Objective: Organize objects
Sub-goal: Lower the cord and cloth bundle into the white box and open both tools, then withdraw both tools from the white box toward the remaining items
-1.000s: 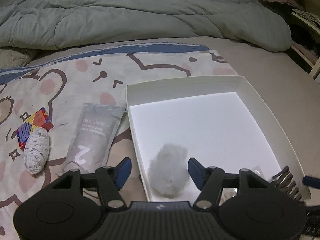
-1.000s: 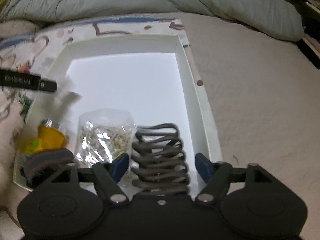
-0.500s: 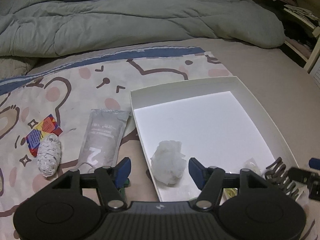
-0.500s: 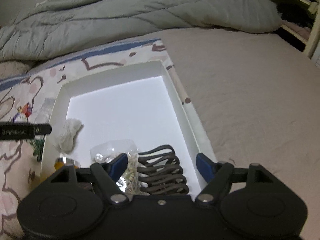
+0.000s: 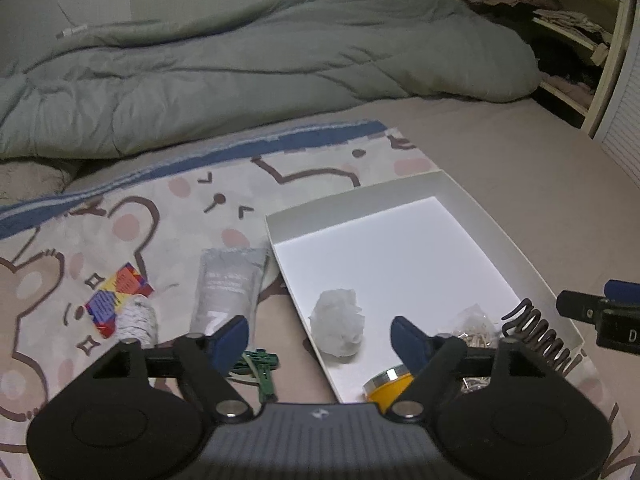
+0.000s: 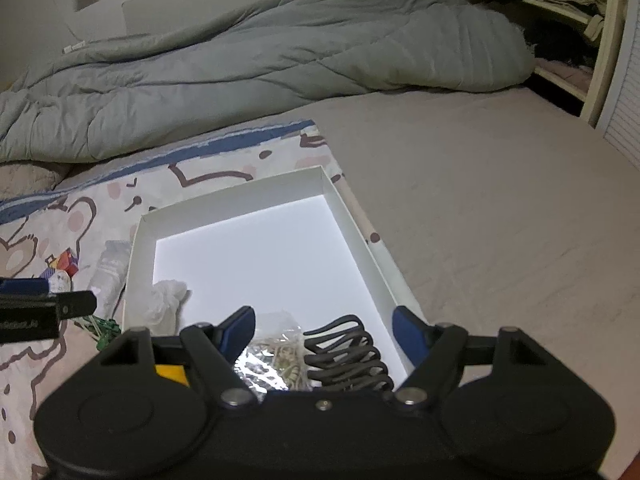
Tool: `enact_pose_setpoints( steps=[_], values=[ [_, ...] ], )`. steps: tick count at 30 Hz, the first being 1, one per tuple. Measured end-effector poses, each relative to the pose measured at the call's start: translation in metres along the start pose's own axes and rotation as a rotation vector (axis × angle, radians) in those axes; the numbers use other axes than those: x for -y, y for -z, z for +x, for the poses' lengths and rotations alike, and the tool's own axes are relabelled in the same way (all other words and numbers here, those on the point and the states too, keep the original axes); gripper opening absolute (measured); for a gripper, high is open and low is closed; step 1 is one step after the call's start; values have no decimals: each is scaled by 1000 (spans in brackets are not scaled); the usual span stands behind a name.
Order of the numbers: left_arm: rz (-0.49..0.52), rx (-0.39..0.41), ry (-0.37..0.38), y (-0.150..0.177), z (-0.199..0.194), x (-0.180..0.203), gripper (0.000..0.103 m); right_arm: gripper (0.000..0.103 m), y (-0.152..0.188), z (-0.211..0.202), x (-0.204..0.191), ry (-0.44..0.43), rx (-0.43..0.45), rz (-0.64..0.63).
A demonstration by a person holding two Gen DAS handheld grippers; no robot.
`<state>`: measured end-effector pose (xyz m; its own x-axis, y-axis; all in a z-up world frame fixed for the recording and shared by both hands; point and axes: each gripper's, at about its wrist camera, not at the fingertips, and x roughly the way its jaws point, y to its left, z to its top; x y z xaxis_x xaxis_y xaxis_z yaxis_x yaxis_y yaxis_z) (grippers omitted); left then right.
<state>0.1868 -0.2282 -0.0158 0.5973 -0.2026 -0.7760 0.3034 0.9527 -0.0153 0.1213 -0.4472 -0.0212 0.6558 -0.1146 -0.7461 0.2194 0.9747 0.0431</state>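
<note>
A white tray (image 5: 496,232) lies on the bed; it also shows in the right wrist view (image 6: 352,216). In it lie a crumpled white tissue (image 5: 338,328), a clear bag of small pale pieces (image 6: 280,352), a dark coiled hair claw (image 6: 344,356) and a yellow jar (image 5: 390,386). Left of the tray lie a grey pouch (image 5: 228,284), a white yarn roll (image 5: 136,320), a colourful packet (image 5: 118,296) and a green item (image 5: 260,366). My left gripper (image 5: 320,338) is open and empty, above the tray's near left edge. My right gripper (image 6: 324,330) is open and empty, above the tray's near end.
A cartoon-print blanket (image 5: 160,208) lies under the objects. A grey-green duvet (image 5: 240,80) is heaped at the back. A plain beige sheet (image 6: 500,220) lies to the right. Shelves with clothes (image 5: 560,20) stand at far right.
Both grippers have risen and pulled back from the tray, so more of the bed shows. The tissue stays in the tray.
</note>
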Motion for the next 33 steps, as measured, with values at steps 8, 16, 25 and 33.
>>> enact_pose_setpoints(
  steps=[8,16,25,33],
  values=[
    [-41,18,-3,10,-16,-10,93,93,8,-16,-6,16,55,4],
    [-59,25,-29,19,-14,-22,99,103,14,-24,-9,26,62,-4],
    [-78,24,-31,22,-12,-33,100,103,16,-23,-17,69,67,-15],
    [-88,35,-53,24,-15,-50,100,103,12,-20,-30,57,53,-30]
  ],
)
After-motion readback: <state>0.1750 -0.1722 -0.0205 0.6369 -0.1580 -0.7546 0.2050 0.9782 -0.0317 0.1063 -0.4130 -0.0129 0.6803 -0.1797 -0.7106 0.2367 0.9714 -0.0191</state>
